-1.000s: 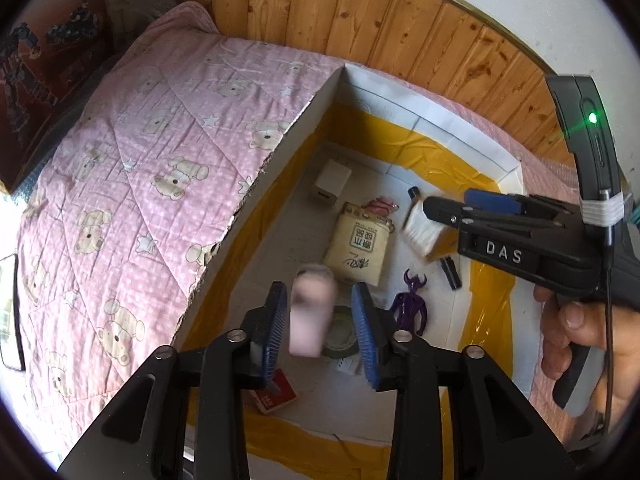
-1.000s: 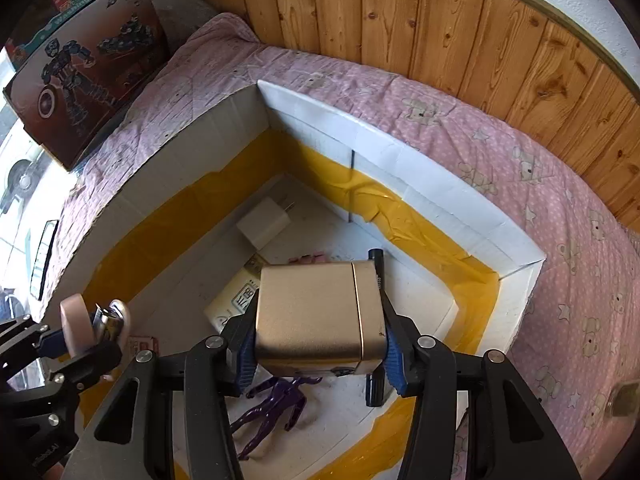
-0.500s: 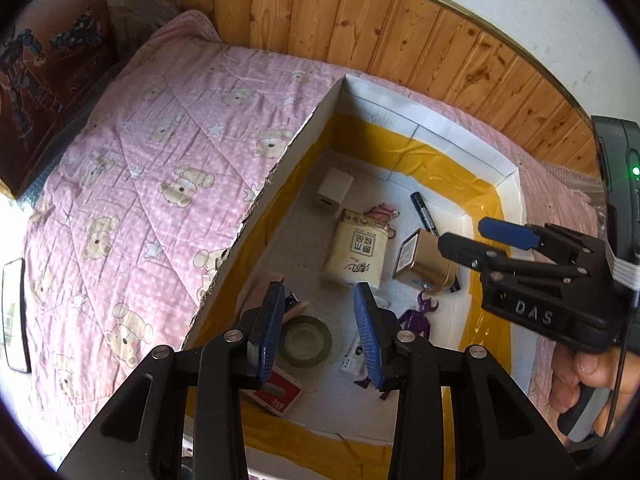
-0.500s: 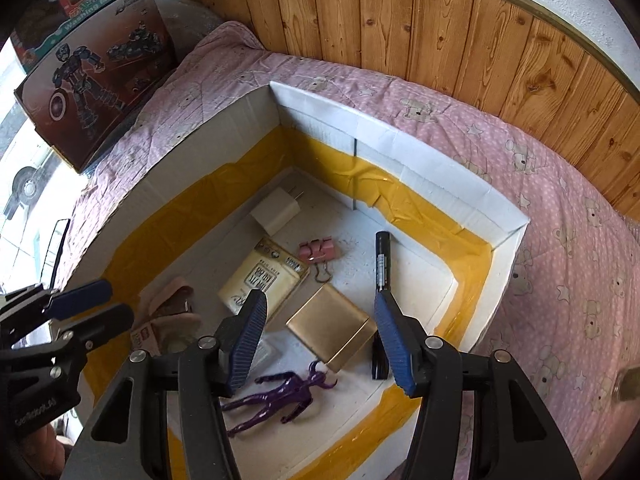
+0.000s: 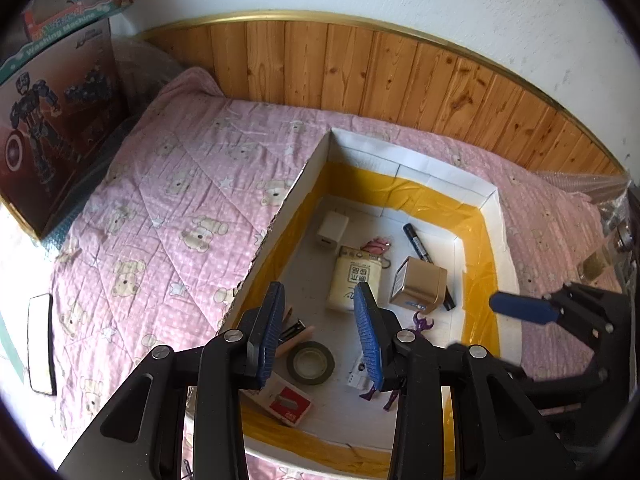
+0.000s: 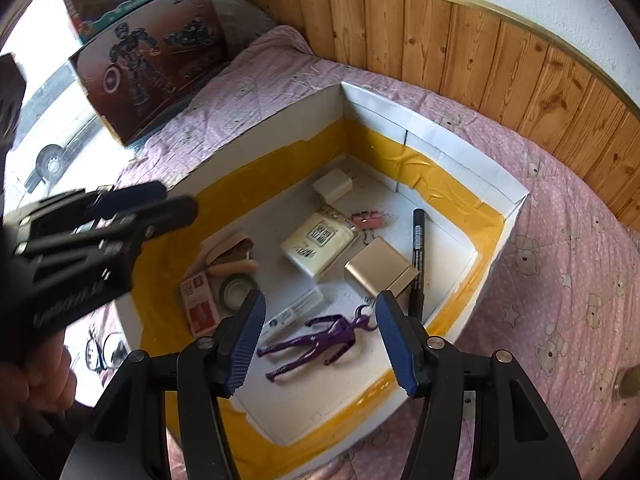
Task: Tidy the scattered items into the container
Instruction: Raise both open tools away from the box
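Note:
A white box with yellow tape inside (image 5: 408, 168) (image 6: 460, 148) lies on a pink bedspread. In it lie a gold box (image 5: 420, 290) (image 6: 380, 266), a cream pouch (image 5: 354, 280) (image 6: 318, 244), a white charger (image 5: 332, 228) (image 6: 334, 184), a black marker (image 5: 416, 242) (image 6: 418, 240), a pink clip (image 6: 366, 218), a tape roll (image 5: 311, 362) (image 6: 236, 288), a purple figure (image 6: 320, 342), a pink stapler (image 6: 232, 254) and a red-white packet (image 5: 286, 398) (image 6: 198, 302). My left gripper (image 5: 320, 338) and right gripper (image 6: 322, 340) are both open and empty above the box.
A toy robot carton (image 5: 52, 120) (image 6: 152, 60) leans at the bed's left end. A wooden headboard (image 5: 400, 76) runs behind. A dark phone (image 5: 40, 344) lies on the bedspread (image 5: 160, 208) at left. Glasses (image 6: 104, 350) lie beside the box's near-left corner.
The left gripper let go of the pink stapler and the right gripper let go of the gold box; both now lie in the box. Both grippers have risen and pulled back.

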A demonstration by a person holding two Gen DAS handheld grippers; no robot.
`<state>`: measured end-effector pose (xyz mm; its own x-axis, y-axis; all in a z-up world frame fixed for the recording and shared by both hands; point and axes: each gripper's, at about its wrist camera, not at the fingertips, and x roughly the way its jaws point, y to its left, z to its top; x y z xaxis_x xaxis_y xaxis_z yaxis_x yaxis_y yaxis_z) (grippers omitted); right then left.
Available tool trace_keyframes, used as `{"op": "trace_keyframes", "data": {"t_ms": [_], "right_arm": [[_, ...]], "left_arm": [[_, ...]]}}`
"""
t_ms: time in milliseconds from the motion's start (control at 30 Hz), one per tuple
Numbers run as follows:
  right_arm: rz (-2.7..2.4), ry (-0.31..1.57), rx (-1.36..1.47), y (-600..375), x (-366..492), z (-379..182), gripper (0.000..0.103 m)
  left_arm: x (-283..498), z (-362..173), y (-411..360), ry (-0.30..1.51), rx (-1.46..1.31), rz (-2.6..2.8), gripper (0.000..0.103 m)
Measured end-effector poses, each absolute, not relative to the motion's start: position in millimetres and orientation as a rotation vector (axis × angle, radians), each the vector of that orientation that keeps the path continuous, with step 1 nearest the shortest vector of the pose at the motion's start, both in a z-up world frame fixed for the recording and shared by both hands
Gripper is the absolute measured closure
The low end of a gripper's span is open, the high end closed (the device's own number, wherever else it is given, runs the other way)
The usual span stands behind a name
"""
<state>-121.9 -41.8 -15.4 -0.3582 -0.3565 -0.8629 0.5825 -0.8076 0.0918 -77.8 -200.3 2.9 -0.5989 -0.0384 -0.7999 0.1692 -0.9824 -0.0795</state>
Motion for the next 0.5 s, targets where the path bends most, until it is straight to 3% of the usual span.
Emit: {"op": "trace_keyframes", "data": {"t_ms": [333,400,500], "right_arm": [[-2.233,0.404,1.083,-21,-51,7,0.04],[-2.253,0.403,1.047,-16,-39,9,0.04],[-2.306,0.349,0.982,-4,-23,12,0.037]], "left_arm": [[-69,6,-188,0.158,1.335,-2.717,0.065],[-66,5,-186,0.127,1.327,-2.717,0.05],[-60,6,-182,0.098,1.294,-2.736,0.042]]}}
